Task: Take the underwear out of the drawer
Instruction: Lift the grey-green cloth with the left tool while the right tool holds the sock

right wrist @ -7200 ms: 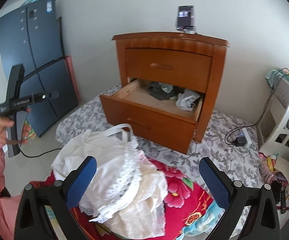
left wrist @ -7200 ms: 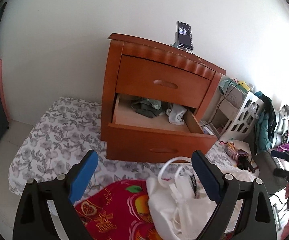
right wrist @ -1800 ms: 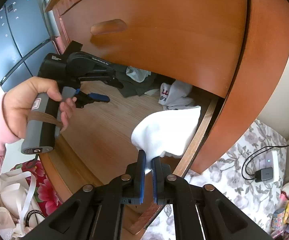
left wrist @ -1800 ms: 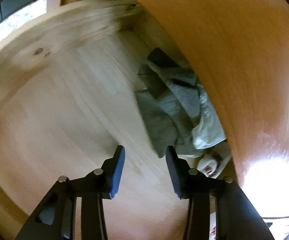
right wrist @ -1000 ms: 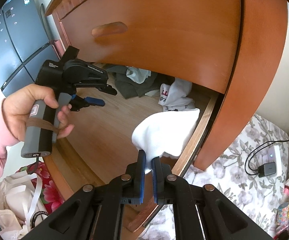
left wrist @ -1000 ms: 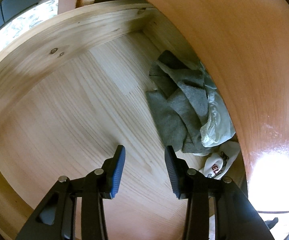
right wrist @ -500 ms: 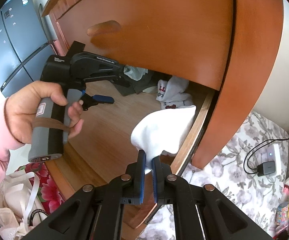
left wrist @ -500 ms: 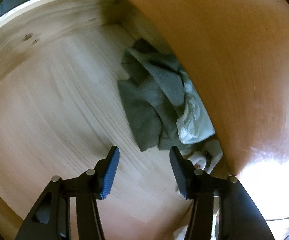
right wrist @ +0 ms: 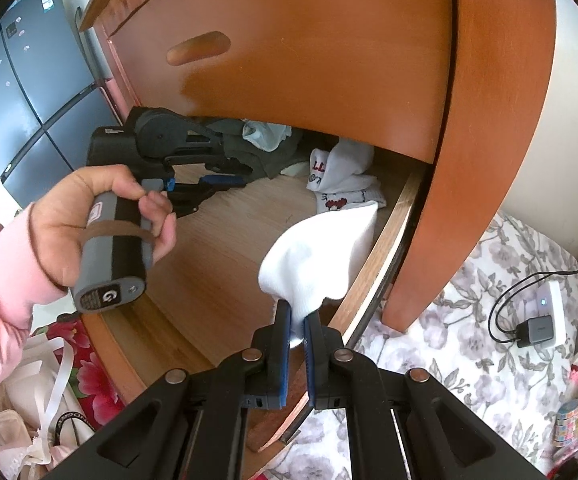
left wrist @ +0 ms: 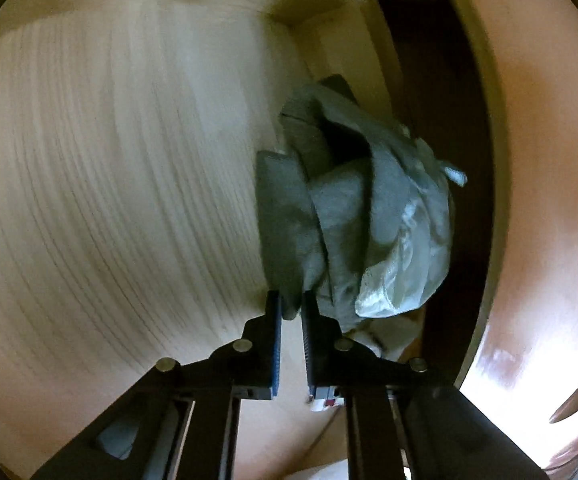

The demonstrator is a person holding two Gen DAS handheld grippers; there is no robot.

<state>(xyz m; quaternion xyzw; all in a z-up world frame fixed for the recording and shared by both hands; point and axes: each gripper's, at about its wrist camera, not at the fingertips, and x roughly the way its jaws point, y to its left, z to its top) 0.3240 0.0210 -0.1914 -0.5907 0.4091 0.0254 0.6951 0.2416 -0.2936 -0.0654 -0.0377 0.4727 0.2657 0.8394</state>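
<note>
Left wrist view: left gripper, jaws just closed, pinches the near corner of the grey underwear, which runs away toward 1 o'clock on the drawer floor; right gripper clamps a white sock.

Inside the pale wood drawer lies grey-green underwear with a shiny pale mint piece beside it. The cabinet is orange-brown. A white sock hangs over the drawer; the bedsheet has grey flowers.
</note>
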